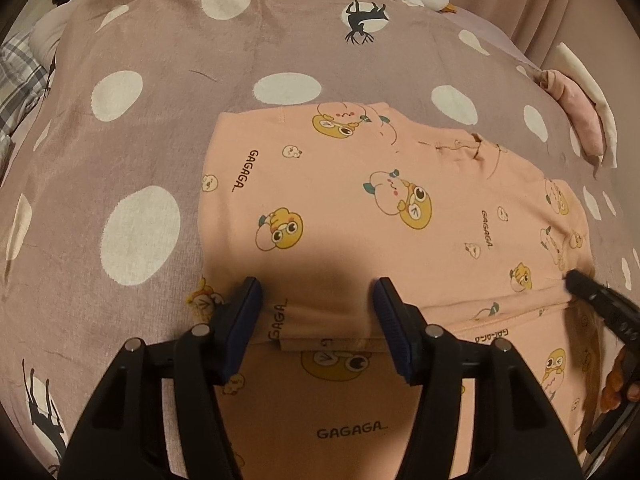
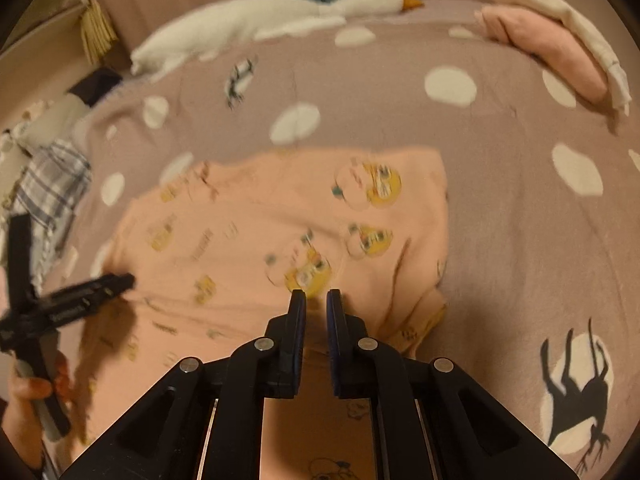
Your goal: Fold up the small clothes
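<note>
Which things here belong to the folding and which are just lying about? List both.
Folding:
- pink cartoon-print garment
- left gripper
- right gripper

Lying about:
- plush goose
- folded pink and white clothes
- plaid cloth
- dotted bedspread

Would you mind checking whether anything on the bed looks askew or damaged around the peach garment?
Nothing looks damaged or spilled. The peach garment lies partly folded on the spotted bedspread, its near folded edge slightly uneven. The left gripper is open over that edge; the right gripper is nearly closed.
</note>
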